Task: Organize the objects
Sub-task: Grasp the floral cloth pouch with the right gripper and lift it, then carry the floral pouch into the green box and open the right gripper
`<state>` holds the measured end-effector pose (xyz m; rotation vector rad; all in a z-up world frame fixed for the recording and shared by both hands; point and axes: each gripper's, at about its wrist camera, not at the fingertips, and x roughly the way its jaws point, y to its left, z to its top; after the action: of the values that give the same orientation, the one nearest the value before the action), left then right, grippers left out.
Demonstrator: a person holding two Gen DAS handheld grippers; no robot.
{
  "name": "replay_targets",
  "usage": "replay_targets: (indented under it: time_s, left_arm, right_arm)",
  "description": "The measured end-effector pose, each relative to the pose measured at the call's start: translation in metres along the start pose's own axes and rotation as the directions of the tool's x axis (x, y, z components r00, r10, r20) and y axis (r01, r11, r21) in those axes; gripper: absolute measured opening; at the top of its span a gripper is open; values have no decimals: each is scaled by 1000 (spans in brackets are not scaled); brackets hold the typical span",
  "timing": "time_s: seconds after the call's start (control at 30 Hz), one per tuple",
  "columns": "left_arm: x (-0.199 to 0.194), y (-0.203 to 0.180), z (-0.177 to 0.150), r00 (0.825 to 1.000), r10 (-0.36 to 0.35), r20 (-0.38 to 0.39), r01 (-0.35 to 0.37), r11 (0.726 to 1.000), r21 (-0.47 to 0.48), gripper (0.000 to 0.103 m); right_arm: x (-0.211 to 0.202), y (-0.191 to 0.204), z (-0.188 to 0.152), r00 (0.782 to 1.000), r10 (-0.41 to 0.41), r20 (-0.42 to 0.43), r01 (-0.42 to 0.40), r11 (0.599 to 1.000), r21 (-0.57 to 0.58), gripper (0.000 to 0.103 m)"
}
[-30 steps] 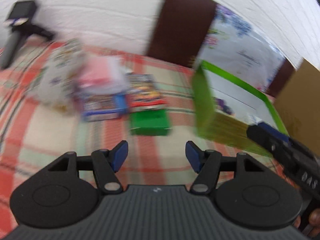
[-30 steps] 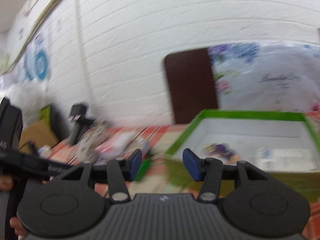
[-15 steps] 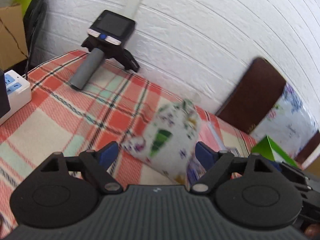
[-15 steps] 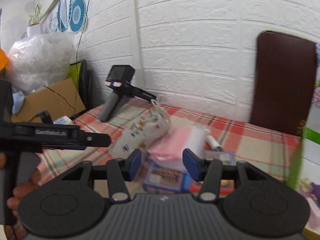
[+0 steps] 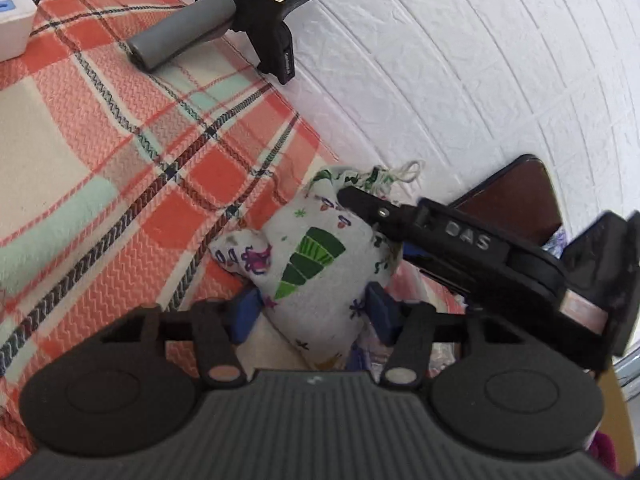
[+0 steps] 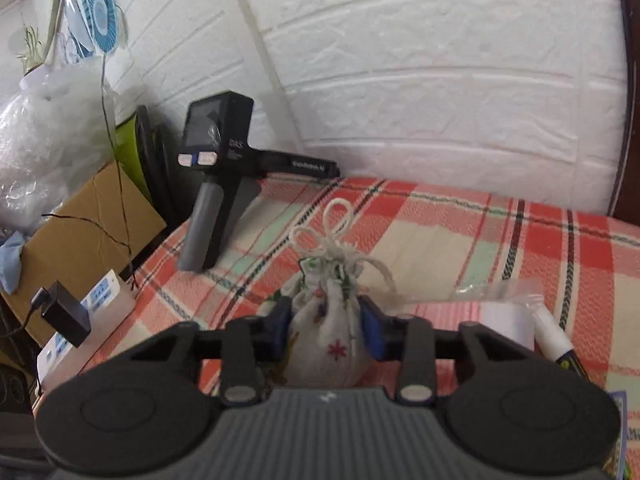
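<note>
Drawstring pouch (image 5: pixel 316 264), white fabric with small printed motifs incl. a green striped cone, lies on the plaid cloth (image 5: pixel 100 152) close to the white brick wall (image 5: pixel 460 80).

Left wrist view:
- Left gripper (image 5: pixel 314 314) straddles the pouch's lower end. Blue pads sit on either side of it, the right pad against the fabric, the left one just at the edge. Jaws closing, pouch between them.
- Right gripper (image 5: pixel 360 200) comes in from the right, black body lettered "DAS", its tip over the pouch's tied neck by the white cord (image 5: pixel 404 172).
- A spare handheld gripper unit (image 5: pixel 240 8), grey handle with a small screen, lies on the cloth up by the wall, well apart from the pouch.
- White power strip (image 5: pixel 12 12) at the far left edge.
- Dark brown chair back (image 5: pixel 516 200) behind the right gripper.

Right wrist view:
- Right gripper (image 6: pixel 325 322) has the pouch (image 6: pixel 328 340) between its blue pads, just below the gathered neck. Both pads touch the fabric and pinch it in. Jaws closing on it.
- Cord (image 6: pixel 336 224) loops up and away from the neck toward the wall.
- Spare unit (image 6: pixel 224 168) stands propped near the cloth's far-left corner, against the wall.
- Right of the pouch: clear plastic wrap (image 6: pixel 504 292) over something white, plus a small white tube (image 6: pixel 554 332); contents too blurred to identify, possibly a packet.
- Off the table, left: cardboard box (image 6: pixel 88 216), power strip (image 6: pixel 80 312) with a black adapter plugged in, bubble wrap (image 6: pixel 36 140).
</note>
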<state>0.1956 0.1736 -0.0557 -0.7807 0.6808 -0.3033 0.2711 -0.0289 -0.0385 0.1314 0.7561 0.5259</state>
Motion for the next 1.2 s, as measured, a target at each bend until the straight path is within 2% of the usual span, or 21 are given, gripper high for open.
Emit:
replay_targets:
  time_s: [0.03,0.1,0.17,0.23,0.3,0.4,0.47,0.53,0.6,0.7,0.77,0.8,0.83,0.87,0.9,0.93,0.97,1.03,1.13,1.17,1.2]
  left_arm:
    - [-7,2,3,999,-36,-3,36,999,-14,44]
    - [-25,-6,2,996,-87,8,87,996,8,44]
    - [-46,-28,-6,994,-111,20,108,988,106,44]
    - [-62,-47,-18,990,-142,-1,140,972,188,44]
    - [-70,-62,-35,984,-163,-69,175,953,249,44]
    - [-67,-86,-71,969,-149,-197,209,919,334,44]
    - [-60,-99,-103,951,-118,-285,231,886,403,45]
    - [-50,-110,-127,937,-55,-345,216,868,448,47]
    - [-46,-115,-135,943,-14,-332,176,868,464,47]
    - [-54,-119,-123,964,-13,-266,133,890,436,53]
    - [-62,-119,-112,973,-11,-232,108,906,409,60]
    - [-65,-120,-110,975,-8,-223,99,910,401,62]
    - [-67,-122,-109,975,-3,-222,93,914,395,69]
    - [-69,-123,-110,974,1,-227,89,918,387,74]
    - [-70,-123,-112,973,7,-233,84,921,379,84]
    - [-69,-123,-115,970,14,-241,79,925,373,94]
    - [-68,-123,-120,966,24,-256,75,927,368,97]
    - [-60,-120,-129,953,36,-301,75,934,349,97]
    - [-40,-104,-136,930,41,-366,58,965,256,97]
    - [-34,-97,-138,925,28,-380,57,976,210,97]
    - [-30,-93,-139,926,-1,-376,74,981,178,96]
  right_arm:
    - [-10,3,-1,1000,14,18,-14,1000,2,25]
    - [-36,11,-5,997,42,70,-42,999,7,24]
    - [-69,20,-12,990,41,137,-41,999,-2,24]
    - [-105,24,-24,980,38,197,-42,999,19,24]
    - [-140,22,-42,971,16,238,-28,998,49,24]
    - [-187,7,-84,969,-42,244,9,991,133,24]
    - [-213,-10,-115,970,-91,226,42,976,212,26]
    - [-233,-29,-147,975,-127,183,74,959,274,35]
    - [-252,-43,-175,980,-149,134,104,950,294,47]
    - [-290,-55,-210,953,-251,169,203,945,258,60]
    - [-306,-57,-221,941,-280,188,237,946,221,62]
    - [-311,-57,-224,942,-271,198,231,952,203,69]
    - [-313,-57,-225,946,-253,203,217,959,183,85]
    - [-312,-56,-224,949,-235,209,203,966,161,92]
    - [-309,-54,-221,952,-217,217,191,972,135,96]
    - [-305,-52,-219,955,-197,221,178,979,104,97]
    - [-297,-50,-215,960,-176,215,165,984,69,99]
    - [-280,-48,-206,971,-146,189,148,989,7,100]
    - [-252,-53,-195,985,-100,137,107,993,-40,101]
    - [-242,-55,-193,989,-84,119,91,994,-54,102]
    - [-232,-56,-191,992,-87,96,94,993,-66,102]
